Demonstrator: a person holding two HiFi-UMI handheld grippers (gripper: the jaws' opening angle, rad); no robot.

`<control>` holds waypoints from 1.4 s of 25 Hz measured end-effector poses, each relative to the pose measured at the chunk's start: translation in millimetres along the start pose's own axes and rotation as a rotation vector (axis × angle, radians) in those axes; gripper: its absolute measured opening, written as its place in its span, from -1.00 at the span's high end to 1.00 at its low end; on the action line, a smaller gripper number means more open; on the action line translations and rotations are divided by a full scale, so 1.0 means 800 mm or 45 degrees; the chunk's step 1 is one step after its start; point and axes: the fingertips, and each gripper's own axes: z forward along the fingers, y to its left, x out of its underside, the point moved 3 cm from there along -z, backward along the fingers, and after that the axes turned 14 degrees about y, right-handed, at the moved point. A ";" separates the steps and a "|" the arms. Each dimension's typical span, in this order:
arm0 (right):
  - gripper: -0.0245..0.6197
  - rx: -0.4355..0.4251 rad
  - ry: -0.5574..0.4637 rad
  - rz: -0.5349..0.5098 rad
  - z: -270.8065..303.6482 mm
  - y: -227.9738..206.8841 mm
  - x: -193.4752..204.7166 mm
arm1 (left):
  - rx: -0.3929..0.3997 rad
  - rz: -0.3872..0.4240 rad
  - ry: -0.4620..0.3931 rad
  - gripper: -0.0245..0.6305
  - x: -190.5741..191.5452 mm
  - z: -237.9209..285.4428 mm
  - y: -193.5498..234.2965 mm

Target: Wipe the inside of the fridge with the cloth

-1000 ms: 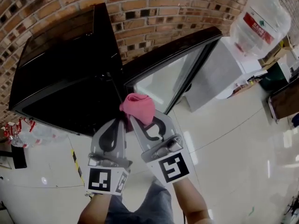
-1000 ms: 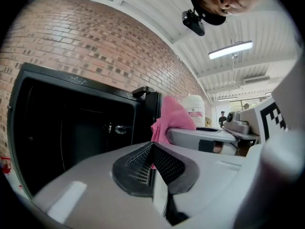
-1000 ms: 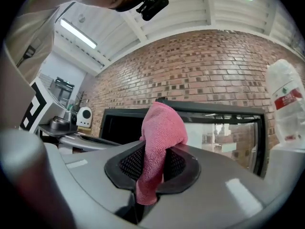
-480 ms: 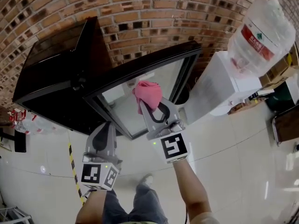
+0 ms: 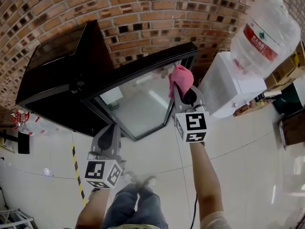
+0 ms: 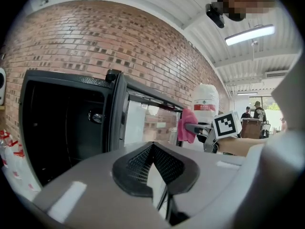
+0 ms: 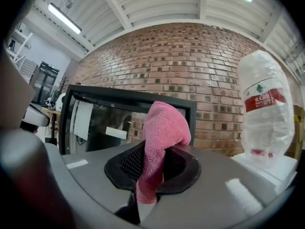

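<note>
Right gripper (image 5: 183, 90), upper centre of head view: fingers clamped on the pink cloth (image 5: 180, 76), which sits just beside the outer edge of the open glass fridge door (image 5: 143, 67); contact cannot be confirmed. Left gripper (image 5: 111, 130), lower left: fingers closed together, nothing between them. Fridge (image 5: 57, 80) interior dark, left of frame

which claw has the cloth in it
The right claw: a pink cloth is pinched between its jaws and bunches out past them. The left claw, lower down, is shut with nothing in it.
</note>
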 end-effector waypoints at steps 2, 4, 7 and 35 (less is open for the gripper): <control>0.74 -0.007 0.006 0.001 -0.004 0.008 0.003 | 0.005 -0.008 0.001 0.94 0.002 0.002 0.002; 0.74 -0.034 -0.010 -0.008 -0.016 0.033 0.004 | 0.017 -0.012 0.005 0.93 0.004 0.004 0.003; 0.74 -0.083 -0.056 -0.074 -0.032 0.098 0.002 | 0.033 0.012 0.011 0.94 0.008 0.001 0.010; 0.74 -0.164 0.056 0.029 0.035 0.120 0.149 | -0.045 -0.022 0.047 0.93 0.075 0.074 0.010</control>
